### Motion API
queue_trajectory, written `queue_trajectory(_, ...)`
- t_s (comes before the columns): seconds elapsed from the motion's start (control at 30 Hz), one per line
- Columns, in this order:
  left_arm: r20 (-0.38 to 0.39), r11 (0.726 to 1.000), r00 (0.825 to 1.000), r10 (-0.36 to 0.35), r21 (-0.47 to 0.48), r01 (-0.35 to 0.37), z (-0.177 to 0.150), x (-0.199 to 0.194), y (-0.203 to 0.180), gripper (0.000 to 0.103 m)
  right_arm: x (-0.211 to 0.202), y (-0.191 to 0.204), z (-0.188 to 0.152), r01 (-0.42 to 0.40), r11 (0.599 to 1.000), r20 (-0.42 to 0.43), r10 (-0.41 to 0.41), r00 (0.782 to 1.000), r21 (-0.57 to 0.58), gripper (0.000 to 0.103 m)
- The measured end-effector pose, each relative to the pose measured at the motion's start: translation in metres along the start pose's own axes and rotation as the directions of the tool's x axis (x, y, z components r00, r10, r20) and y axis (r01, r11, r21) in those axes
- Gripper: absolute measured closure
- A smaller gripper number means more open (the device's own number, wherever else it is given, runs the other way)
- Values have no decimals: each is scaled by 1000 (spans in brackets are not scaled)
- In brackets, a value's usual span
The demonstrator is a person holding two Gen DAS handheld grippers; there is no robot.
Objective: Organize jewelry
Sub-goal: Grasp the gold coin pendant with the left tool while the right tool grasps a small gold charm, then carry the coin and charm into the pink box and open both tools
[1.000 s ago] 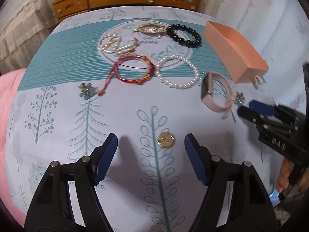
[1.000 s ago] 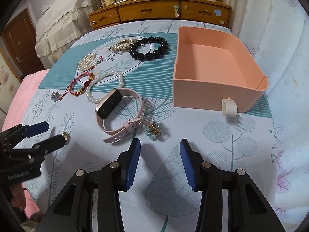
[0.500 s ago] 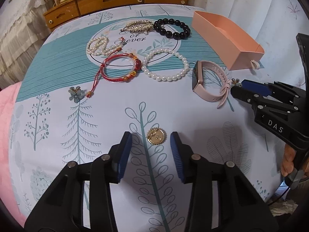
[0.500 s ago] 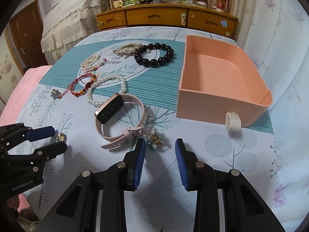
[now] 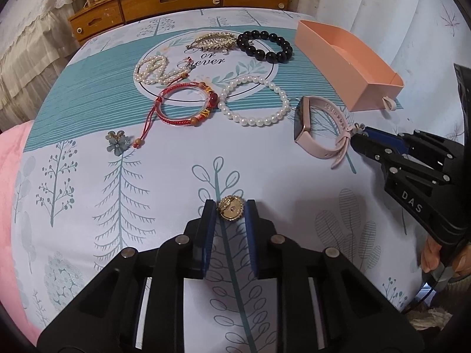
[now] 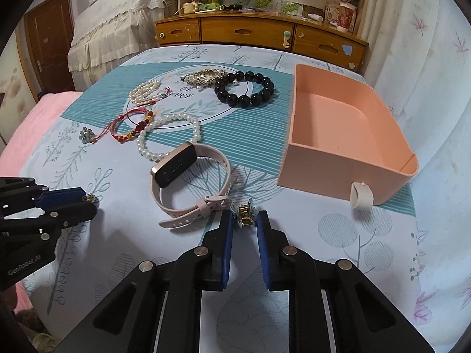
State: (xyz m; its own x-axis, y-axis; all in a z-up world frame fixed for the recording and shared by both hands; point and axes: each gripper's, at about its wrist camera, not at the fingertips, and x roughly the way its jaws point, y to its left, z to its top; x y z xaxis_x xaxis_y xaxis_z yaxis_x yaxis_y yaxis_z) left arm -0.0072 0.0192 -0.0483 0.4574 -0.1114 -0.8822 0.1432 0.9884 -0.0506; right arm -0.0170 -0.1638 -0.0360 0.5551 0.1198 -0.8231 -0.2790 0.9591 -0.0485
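Observation:
My left gripper [image 5: 230, 211] is shut on a round gold brooch [image 5: 230, 208] lying on the cloth; it also shows in the right wrist view [image 6: 89, 201]. My right gripper [image 6: 243, 217] is closed around a small gold and teal flower clip [image 6: 243, 211] beside the pink watch [image 6: 188, 182]. The empty peach box [image 6: 341, 158] stands to the right. On the cloth lie a white pearl bracelet [image 5: 254, 105], a red cord bracelet [image 5: 185, 104], a black bead bracelet [image 5: 265, 45], a pearl strand [image 5: 153, 69], a gold leaf brooch [image 5: 216, 40] and a blue flower clip [image 5: 117, 142].
A wooden dresser [image 6: 259, 33] stands behind the table. A pink cushion [image 5: 11, 158] lies at the left edge. A white curtain [image 6: 426, 58] hangs on the right. The box has a white pull tab [image 6: 360, 195] on its near wall.
Both grippers moved forward and closed: the left fingers came together on the gold brooch, the right fingers came together on the flower clip next to the watch strap.

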Motion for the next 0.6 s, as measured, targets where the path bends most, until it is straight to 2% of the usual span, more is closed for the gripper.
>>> queue_trajectory(0.27,27,1000,1000,5,6,-5,10,-15,-5,86,-25,-5,-2,-55,998,40,54,998,34,89)
queue_trajectory(0.3,38,1000,999,1,20,-2,15,-20,-9,86,-30,-7,-1,-69,997,49,67,997,40,98)
queue_trajectory(0.6,169,990,985,-44,142,20,74,-58,-60,86,-81,-48,24,-99,989,144,82,986,114,98)
